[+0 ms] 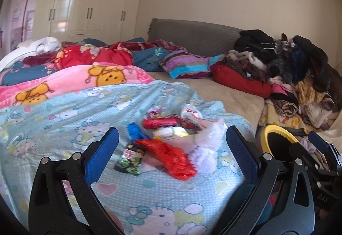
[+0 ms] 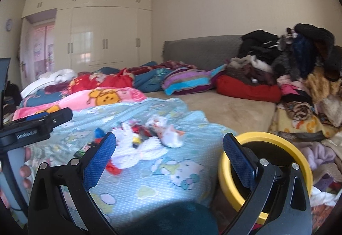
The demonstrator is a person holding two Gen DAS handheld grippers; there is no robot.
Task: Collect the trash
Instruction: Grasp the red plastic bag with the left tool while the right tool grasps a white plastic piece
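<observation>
Left gripper (image 1: 172,155): blue-padded fingers spread wide, nothing between them, held low over the bed and aimed at the litter.
Right gripper (image 2: 168,158): fingers likewise wide apart and empty; right finger crosses in front of the bin's rim.
Bin (image 2: 299,173): yellow-rimmed, dark inside, at the bed's right edge beside the right gripper; seen at the left view's right margin too (image 1: 277,131).
Trash pile (image 1: 171,139): lies on the light-blue Hello Kitty sheet (image 1: 64,115), just ahead of both grippers.
Pile contents: red plastic bag (image 1: 173,159) nearest; dark green-and-red snack packet (image 1: 130,159) to its left; blue wrapper (image 1: 135,131); red tube-shaped wrapper (image 1: 159,123); white foam netting (image 1: 208,145) on the right; crumpled white wrappers (image 2: 168,130) behind.
Hand: fingertips (image 2: 24,171) wrap the left gripper's handle at the right view's left edge.
Bed, far part: pink bear blanket (image 1: 74,79), striped pillow (image 1: 186,63), red cushion (image 1: 241,81).
Right side: heaped dark clothes (image 1: 299,64) against the wall.
Background: cream wardrobe (image 1: 89,4).
</observation>
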